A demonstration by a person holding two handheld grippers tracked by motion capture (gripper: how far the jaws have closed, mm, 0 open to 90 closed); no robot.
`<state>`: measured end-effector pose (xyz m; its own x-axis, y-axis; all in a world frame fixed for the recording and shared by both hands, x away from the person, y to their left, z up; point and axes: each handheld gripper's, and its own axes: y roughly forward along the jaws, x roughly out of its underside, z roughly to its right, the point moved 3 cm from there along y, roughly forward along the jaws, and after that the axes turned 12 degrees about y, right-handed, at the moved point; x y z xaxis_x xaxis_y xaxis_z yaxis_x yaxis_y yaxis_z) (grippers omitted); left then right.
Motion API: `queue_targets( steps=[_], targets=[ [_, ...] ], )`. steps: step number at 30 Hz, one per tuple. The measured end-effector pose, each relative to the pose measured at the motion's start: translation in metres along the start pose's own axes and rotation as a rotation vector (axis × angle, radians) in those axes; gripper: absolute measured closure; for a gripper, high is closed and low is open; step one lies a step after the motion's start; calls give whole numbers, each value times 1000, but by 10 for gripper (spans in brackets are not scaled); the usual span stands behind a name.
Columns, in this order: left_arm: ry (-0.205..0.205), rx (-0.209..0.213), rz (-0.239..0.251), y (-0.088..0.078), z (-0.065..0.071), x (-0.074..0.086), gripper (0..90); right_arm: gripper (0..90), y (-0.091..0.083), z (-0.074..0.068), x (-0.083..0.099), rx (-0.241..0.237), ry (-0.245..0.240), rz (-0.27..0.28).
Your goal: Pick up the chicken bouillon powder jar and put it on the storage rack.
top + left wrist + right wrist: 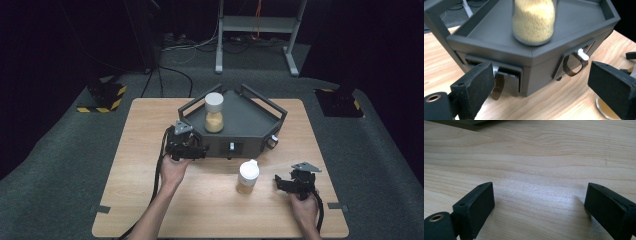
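Grey tray (260,131) stands between both jars.

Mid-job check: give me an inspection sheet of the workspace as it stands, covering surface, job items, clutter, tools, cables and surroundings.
Surface: wooden table, bare wood under the right tool.
Job's things: dark grey angular tray stand with small latches on its front faces; white-capped jar of yellowish granules upright on its deck; second white-capped jar upright on the table in front of it.
Clutter: nothing seen.
Grippers: left tool open, close to the stand's front left face, holding nothing; right tool open over the table, holding nothing.
Cables: black cable trails along the left forearm; loose cables on the floor beyond.
Surroundings: grey carpet, hazard-striped bases, metal frame.
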<state>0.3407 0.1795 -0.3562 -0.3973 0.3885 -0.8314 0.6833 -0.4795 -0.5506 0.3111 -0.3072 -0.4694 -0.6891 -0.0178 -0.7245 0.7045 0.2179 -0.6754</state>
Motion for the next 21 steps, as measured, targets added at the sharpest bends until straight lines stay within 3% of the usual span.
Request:
queue_targets(
  steps=[21],
  targets=[
    [25, -10, -73, 17, 16, 42, 69, 88, 0, 0, 0, 0, 0, 0]
  ],
)
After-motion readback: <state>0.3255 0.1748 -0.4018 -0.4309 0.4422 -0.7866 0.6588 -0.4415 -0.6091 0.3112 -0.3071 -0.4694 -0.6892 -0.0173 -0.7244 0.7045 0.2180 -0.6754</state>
